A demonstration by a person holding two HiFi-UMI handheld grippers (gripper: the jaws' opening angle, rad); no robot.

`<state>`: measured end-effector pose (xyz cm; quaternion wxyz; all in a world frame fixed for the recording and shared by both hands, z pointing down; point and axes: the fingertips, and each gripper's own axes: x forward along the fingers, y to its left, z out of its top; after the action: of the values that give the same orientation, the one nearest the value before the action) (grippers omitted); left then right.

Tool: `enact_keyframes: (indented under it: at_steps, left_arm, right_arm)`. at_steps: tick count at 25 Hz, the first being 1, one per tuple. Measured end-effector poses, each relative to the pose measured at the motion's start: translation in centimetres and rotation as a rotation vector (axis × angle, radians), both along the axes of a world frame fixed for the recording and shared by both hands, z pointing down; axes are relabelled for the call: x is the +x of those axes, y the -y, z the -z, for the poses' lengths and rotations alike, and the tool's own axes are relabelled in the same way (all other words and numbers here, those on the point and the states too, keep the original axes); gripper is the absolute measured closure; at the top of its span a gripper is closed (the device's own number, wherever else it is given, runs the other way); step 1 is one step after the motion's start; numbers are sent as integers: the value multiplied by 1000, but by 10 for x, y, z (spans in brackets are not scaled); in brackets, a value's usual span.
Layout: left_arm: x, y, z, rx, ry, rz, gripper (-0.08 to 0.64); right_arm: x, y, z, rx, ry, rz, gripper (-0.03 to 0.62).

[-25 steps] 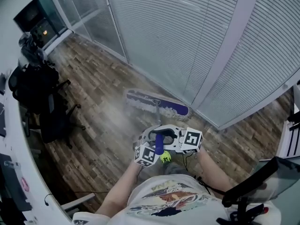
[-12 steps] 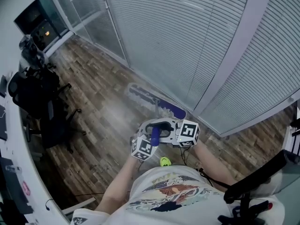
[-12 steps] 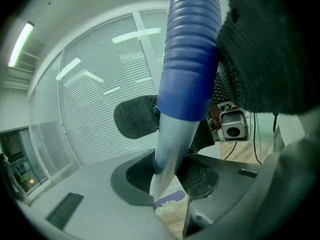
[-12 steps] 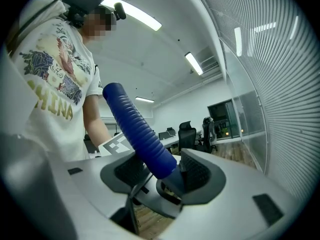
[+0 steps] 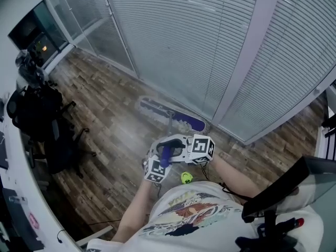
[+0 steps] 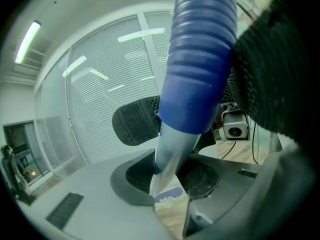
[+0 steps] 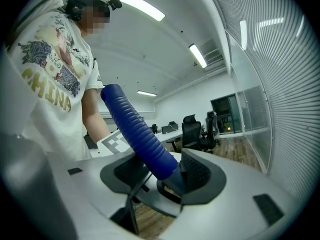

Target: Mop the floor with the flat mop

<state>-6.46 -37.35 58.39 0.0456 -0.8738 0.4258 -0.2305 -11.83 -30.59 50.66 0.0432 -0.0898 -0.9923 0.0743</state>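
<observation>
progress: I am judging the mopping as partway through; the mop head is lying flat on the wooden floor at the centre of the head view, right along the foot of the glass wall
done so far: a paler, hazy band is showing on the boards just left of the mop head, and I am reading it as a wiped stretch, though I cannot be sure
left to do: the boards running toward the office chairs at the left edge, and those at the lower right, are looking untouched
left gripper: I am pinching the pale pole just under the blue ribbed grip, jaws pressing on it, tool tipping slightly downward
right gripper: I am clamping the lower end of the same blue ribbed grip, tool pointing about level
hands: both are meeting in front of my chest, low centre of the head view, the two grippers sitting just beside each other on the handle
</observation>
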Motion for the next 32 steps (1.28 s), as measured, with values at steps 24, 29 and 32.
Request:
enact_keyframes:
  at_steps: [24,29,32]
  left_arm:
    - [-13,-400,3,-34,-69,136,449]
    - [13,-453,0,-40,-62,193,449]
    - [44,-475,3,-38,-53,214,449]
  right_arm:
    - [-7,-403,4,2,-12,98,367]
    - [24,-458,1,-4,-5,146,367]
    - [57,-481,4,-7,8,160,367]
